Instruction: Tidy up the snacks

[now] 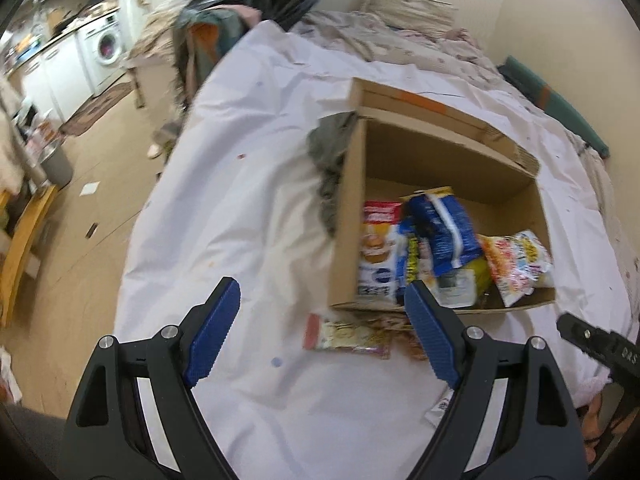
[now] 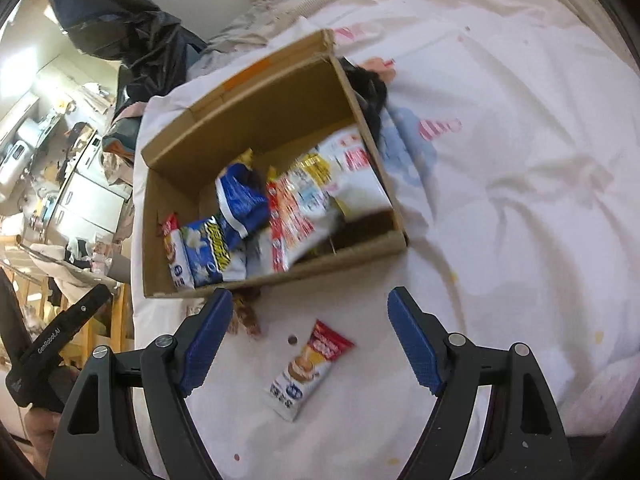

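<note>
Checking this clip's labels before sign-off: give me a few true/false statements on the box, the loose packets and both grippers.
1. The cardboard box already holds several snack packets. True.
2. The right gripper is clamped on a packet. False: its jaws stand open with nothing between the pads.
3. A small red-topped packet lies on the white sheet outside the box. True.
4. The box stands on a wooden table. False: it sits on the sheet-covered bed.
5. The left gripper is open and holds nothing. True.
6. The blue packet lies outside the box. False: it is inside, on top of other packets.
</note>
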### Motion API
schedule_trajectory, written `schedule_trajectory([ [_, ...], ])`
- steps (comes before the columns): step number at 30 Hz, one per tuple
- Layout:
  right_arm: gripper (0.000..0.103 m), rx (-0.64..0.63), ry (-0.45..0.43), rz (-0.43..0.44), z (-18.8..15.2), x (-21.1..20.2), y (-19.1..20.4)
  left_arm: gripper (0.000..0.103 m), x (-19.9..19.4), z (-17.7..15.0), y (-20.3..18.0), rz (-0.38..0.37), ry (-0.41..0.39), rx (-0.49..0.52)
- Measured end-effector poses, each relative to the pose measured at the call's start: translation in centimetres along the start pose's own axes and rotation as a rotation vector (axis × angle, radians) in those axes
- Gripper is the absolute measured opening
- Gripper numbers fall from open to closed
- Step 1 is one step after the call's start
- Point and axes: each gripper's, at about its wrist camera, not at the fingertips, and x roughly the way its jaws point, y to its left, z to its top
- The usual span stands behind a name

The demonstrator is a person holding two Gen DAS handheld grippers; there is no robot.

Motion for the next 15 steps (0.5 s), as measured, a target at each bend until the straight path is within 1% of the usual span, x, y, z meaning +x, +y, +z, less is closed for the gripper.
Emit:
schedule_trajectory([
  [1, 0.082, 0.009, 0.011, -0.002, -0.2, 0.2, -0.2, 0.082, 0.1, -0.1, 0.3, 0.004, 0.006, -0.009],
  [4, 0.082, 0.051, 0.092, -0.005, -1.5, 1.9, -0.8, 0.082, 0.6, -0.6, 1.1, 0.013, 0.036, -0.039],
  [5, 0.082, 0.067, 0.133, 0.012, -2.0, 2.8, -0.9, 0.082, 0.9, -0.8, 1.2, 0.016, 0.047, -0.046],
  [6, 0.082, 0.096, 0.198, 0.036, -2.7, 4.3, -1.1, 0.082, 1.2, -0.9, 1.4, 0.02, 0.064, -0.057],
  [8, 0.082, 0.115, 0.28, 0.056, -3.7, 6.2, -0.9, 0.082, 1.5, -1.3, 1.5, 0.014, 0.082, -0.076],
  [9, 0.082, 0.108, 0.308, 0.043, -4.2, 7.2, -0.6, 0.082, 1.7, -1.4, 1.6, 0.01, 0.091, -0.086],
  [12, 0.082, 0.077, 0.349, -0.016, -4.8, 9.5, 0.4, 0.082, 2.0, -1.6, 1.3, 0.027, 0.097, -0.079],
  [15, 0.082, 0.029, 0.345, -0.077, -4.9, 10.8, 1.3, 0.082, 2.8, -1.9, 1.5, 0.049, 0.122, -0.083],
])
